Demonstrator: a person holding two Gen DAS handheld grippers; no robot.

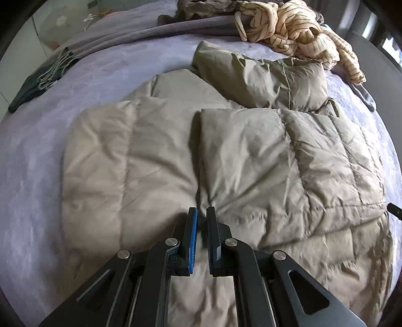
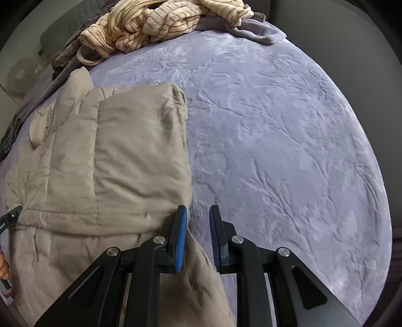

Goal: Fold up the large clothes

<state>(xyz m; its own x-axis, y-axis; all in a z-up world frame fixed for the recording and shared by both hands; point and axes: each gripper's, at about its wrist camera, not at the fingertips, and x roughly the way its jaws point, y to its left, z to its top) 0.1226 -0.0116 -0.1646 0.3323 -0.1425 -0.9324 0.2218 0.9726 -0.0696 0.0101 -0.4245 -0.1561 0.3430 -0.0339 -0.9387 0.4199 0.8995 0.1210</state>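
Observation:
A beige quilted down jacket [image 1: 226, 156] lies spread on the lilac bed cover, with one sleeve [image 1: 263, 83] folded across its top. My left gripper [image 1: 201, 213] hovers over the jacket's middle near the front opening, its jaws a narrow gap apart with nothing between them. In the right wrist view the jacket [image 2: 105, 163] fills the left side. My right gripper [image 2: 198, 211] is open at the jacket's right edge, its left finger touching the fabric and the right finger over bare cover.
A cream striped garment [image 1: 296, 32] is heaped at the far side of the bed, also in the right wrist view [image 2: 155, 22]. A dark green garment [image 1: 42, 78] with a light cord lies at the far left. The lilac bed cover [image 2: 289, 151] stretches to the right.

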